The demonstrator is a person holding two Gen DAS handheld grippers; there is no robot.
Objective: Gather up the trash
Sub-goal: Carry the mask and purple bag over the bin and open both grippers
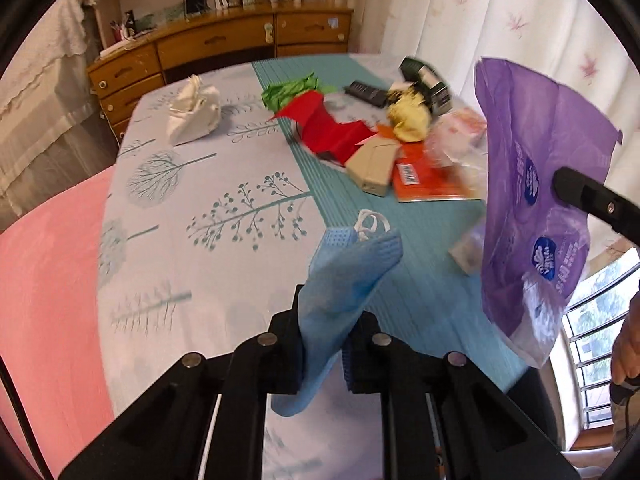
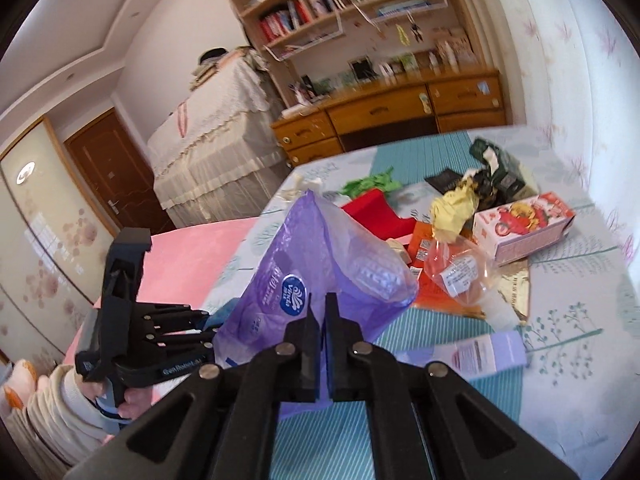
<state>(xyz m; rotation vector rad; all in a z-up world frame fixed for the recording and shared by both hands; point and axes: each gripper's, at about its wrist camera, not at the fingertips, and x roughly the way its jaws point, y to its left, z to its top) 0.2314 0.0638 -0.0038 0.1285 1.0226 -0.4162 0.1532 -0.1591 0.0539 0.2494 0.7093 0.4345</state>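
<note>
My left gripper (image 1: 326, 320) is shut on a blue face mask (image 1: 352, 272), which hangs pinched between the pads above the bed. To the right, a purple plastic bag (image 1: 532, 184) hangs in the air with a black finger (image 1: 580, 196) of my right gripper on it. In the right wrist view, my right gripper (image 2: 324, 312) is shut on the lower edge of the purple bag (image 2: 320, 248). My left gripper (image 2: 192, 328) sits just to the left of the bag. Red paper (image 1: 332, 128), a yellow crumpled wad (image 1: 408, 116) and a beige box (image 1: 372, 164) lie on the bedspread.
More litter lies on the patterned bedspread (image 1: 200, 200): a pink carton (image 2: 524, 228), a clear plastic bag (image 2: 460, 276), a lilac box (image 2: 480, 356), green paper (image 1: 292, 88) and a white crumpled wad (image 1: 196, 108). A wooden dresser (image 1: 224, 44) stands behind, with a pink blanket (image 1: 48, 280) at the left.
</note>
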